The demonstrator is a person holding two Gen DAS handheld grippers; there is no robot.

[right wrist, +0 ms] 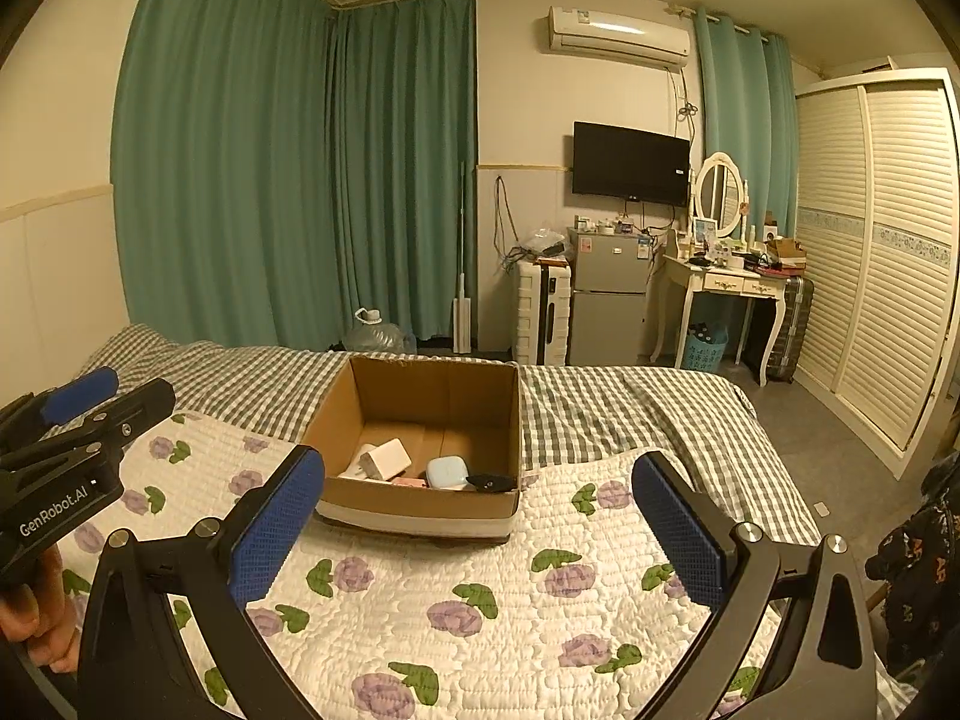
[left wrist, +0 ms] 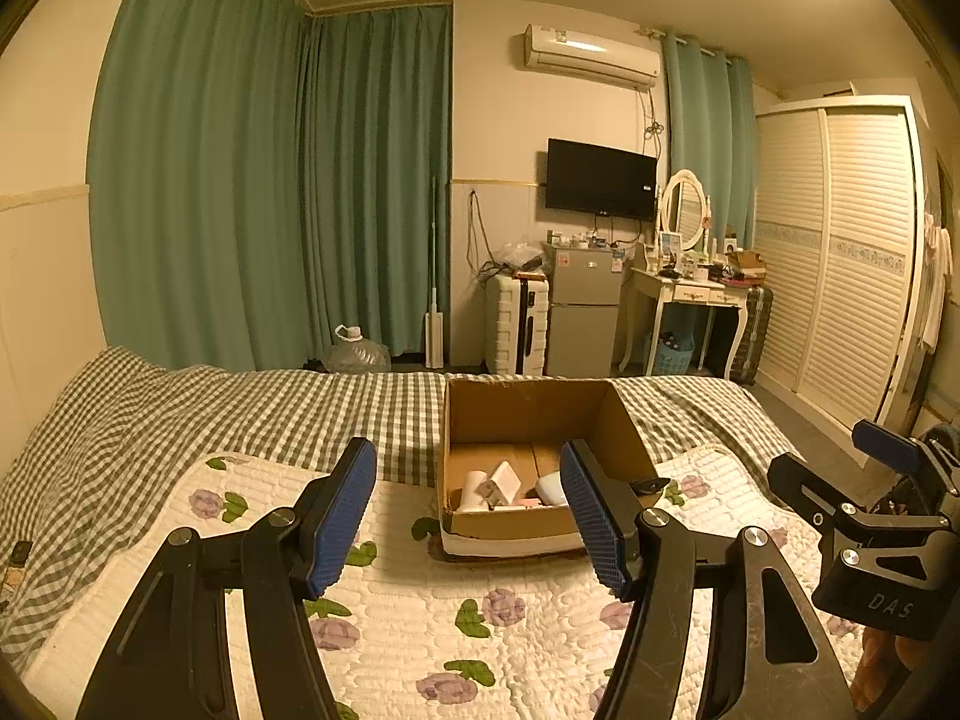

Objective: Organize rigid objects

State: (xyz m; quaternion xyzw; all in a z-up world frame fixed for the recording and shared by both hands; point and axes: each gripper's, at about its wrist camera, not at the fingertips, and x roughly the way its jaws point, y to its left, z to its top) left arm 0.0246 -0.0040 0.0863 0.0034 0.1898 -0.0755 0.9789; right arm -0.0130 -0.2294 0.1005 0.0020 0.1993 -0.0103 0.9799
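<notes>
An open cardboard box [left wrist: 528, 414] [right wrist: 432, 390] sits on the flowered quilt in the middle of the bed. Inside lie a white charger block [right wrist: 387, 459] [left wrist: 504, 480], a pale blue case [right wrist: 447, 471], a pink flat item [right wrist: 408, 482] and a small black object [right wrist: 492, 482] at the box's right corner. My left gripper [left wrist: 474, 513] hovers open over the quilt just short of the box, nothing between its blue pads. My right gripper [right wrist: 480, 531] is open too, empty, in front of the box. Each gripper shows at the edge of the other's view.
The flowered quilt [right wrist: 468, 600] lies over a green checked bedspread [left wrist: 240, 408]. Beyond the bed stand green curtains, a water jug [left wrist: 357, 351], a white suitcase [left wrist: 519, 324], a small fridge [left wrist: 585, 315], a dressing table [left wrist: 690, 294] and a louvred wardrobe [right wrist: 888, 252]. A hand [right wrist: 36, 618] holds the left gripper.
</notes>
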